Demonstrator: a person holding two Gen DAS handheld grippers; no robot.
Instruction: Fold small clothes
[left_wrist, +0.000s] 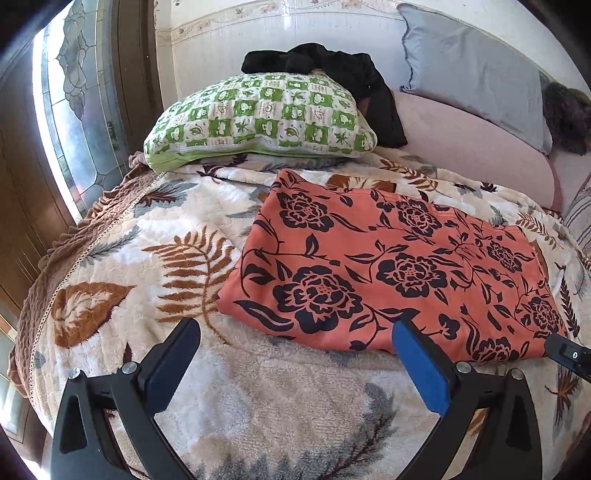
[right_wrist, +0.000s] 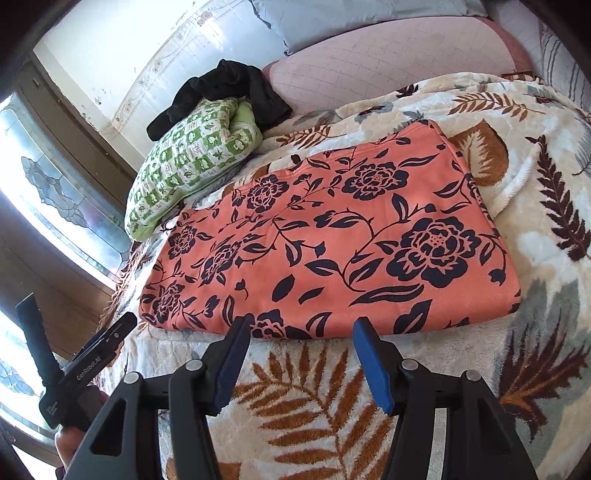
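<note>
The only writing that can be read is the white "GenRobot.AI" printed along the black body of the left gripper (right_wrist: 79, 373) where it shows at the lower left of the right wrist view; smaller print below it is too blurred to make out. The left gripper (left_wrist: 295, 339) has its fingers spread wide with nothing between them, hanging over the blanket (left_wrist: 122, 236) just near of the folded garment's near left edge. The right gripper (right_wrist: 301, 334) is likewise spread and holds nothing, its blue pads (right_wrist: 369, 354) close to the garment's near edge, though whether they touch it cannot be told. The task's thing, a coral-orange garment (left_wrist: 388, 266) printed with dark navy roses and leaves, lies folded into a flat rectangle in the middle of the bed, on top of the plush cream blanket patterned with brown and grey ferns and leaves. Far left of it a green-and-white checked pillow (left_wrist: 258, 118) rests at the head of the bed, with a rumpled black garment (left_wrist: 332, 74) draped over its far side. To the right of that sits a pale pink bolster (left_wrist: 472, 144) with a grey-blue pillow (left_wrist: 472, 70) leaning above it against a white tiled wall (left_wrist: 229, 33) with a faint floral border. On the left a window (left_wrist: 74, 110) with leaded patterned glass in a dark wooden frame lets in bright daylight.
</note>
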